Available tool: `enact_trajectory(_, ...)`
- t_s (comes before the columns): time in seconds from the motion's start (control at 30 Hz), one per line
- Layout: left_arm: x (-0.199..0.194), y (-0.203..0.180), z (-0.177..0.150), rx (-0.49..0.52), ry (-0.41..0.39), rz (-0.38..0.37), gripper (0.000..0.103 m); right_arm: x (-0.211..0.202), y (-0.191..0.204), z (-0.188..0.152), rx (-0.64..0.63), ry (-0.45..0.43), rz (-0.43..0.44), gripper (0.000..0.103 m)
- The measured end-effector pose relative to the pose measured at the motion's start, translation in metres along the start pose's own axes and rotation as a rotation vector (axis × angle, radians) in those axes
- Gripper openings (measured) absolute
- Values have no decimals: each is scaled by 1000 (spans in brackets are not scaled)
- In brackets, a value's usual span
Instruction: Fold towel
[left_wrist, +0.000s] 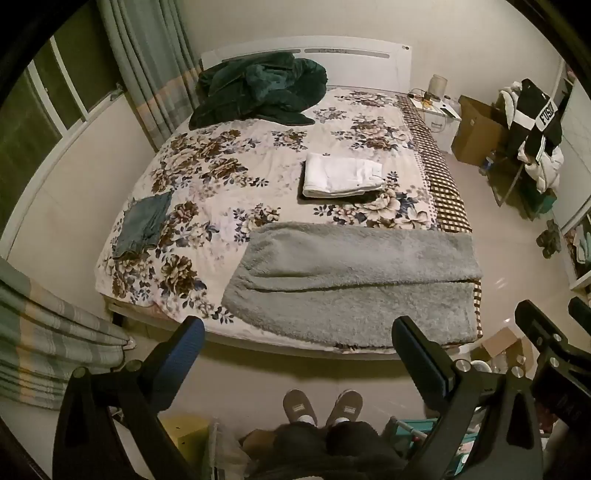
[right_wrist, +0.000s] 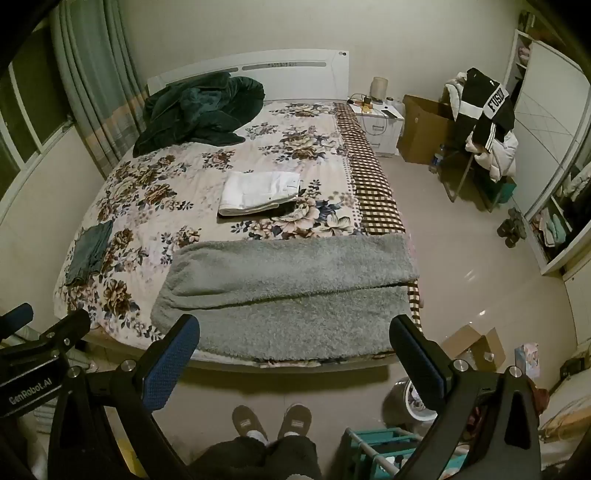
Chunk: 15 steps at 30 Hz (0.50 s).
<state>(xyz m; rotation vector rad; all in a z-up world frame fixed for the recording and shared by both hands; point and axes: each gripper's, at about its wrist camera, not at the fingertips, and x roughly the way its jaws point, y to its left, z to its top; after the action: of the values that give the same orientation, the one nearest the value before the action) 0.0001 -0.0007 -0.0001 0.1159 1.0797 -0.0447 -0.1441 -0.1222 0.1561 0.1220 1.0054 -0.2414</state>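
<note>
- Left wrist view: the left gripper (left_wrist: 298, 338) is hanging in the lower part of the frame, its jaws standing wide apart with nothing between them; it is sitting clear of the bed (left_wrist: 258, 173), above the floor at the foot of it.
- The grey towel (left_wrist: 354, 280) is lying at the centre right of the frame, on the near end of the bed, folded over once so that its upper layer is ending in a long edge running across it; its near edge is reaching the foot of the mattress.
- A folded white cloth (left_wrist: 341, 179) is resting above the towel, well apart from it; a small blue-grey cloth (left_wrist: 146, 225) is lying at the centre left; a dark green blanket (left_wrist: 258, 88) is bunching at the top.
- The person's slippers (left_wrist: 321, 406) are showing at the bottom centre.
- Right wrist view: the right gripper (right_wrist: 295, 336) is occupying the lower centre, jaws likewise spread and empty, short of the bed's foot; the towel (right_wrist: 291, 291) is filling the middle, just above the fingertips in the frame; part of the left gripper (right_wrist: 33, 332) is showing at the lower left edge.
</note>
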Motion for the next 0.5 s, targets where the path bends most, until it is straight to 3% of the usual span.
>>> enact_trajectory(0.5, -10, 3, 4, -5, -12, -1, 103, 1, 1, -1, -1, 5, 2, 103)
